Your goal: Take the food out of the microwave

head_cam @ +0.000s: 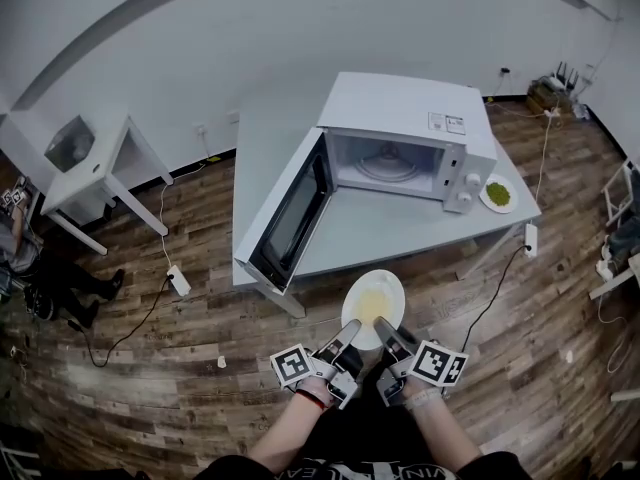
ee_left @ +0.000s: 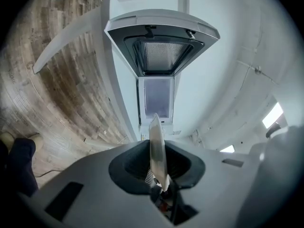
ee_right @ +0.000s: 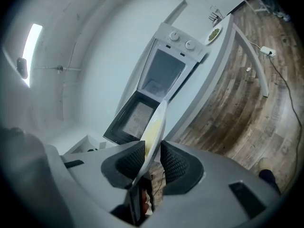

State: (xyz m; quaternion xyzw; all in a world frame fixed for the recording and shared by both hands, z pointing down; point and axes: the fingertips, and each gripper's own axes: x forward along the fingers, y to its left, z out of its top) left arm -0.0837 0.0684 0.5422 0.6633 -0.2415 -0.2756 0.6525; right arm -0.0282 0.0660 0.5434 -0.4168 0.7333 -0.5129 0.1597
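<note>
A white plate of yellow food (head_cam: pixel 372 303) hangs level over the floor, just in front of the grey table (head_cam: pixel 390 233). My left gripper (head_cam: pixel 352 332) is shut on its near left rim and my right gripper (head_cam: pixel 384 330) is shut on its near right rim. In the left gripper view the plate (ee_left: pixel 156 144) stands edge-on between the pads of my left gripper (ee_left: pixel 159 167). The right gripper view shows the plate (ee_right: pixel 154 127) pinched the same way by my right gripper (ee_right: pixel 151 159). The white microwave (head_cam: pixel 400 138) stands on the table, its door (head_cam: pixel 295 213) swung wide open and only the glass turntable inside.
A second plate with green food (head_cam: pixel 498 194) sits on the table to the right of the microwave. A small white side table (head_cam: pixel 95 163) stands at the left, and a power strip (head_cam: pixel 179 281) with cables lies on the wooden floor. A person (head_cam: pixel 30 268) sits at the far left.
</note>
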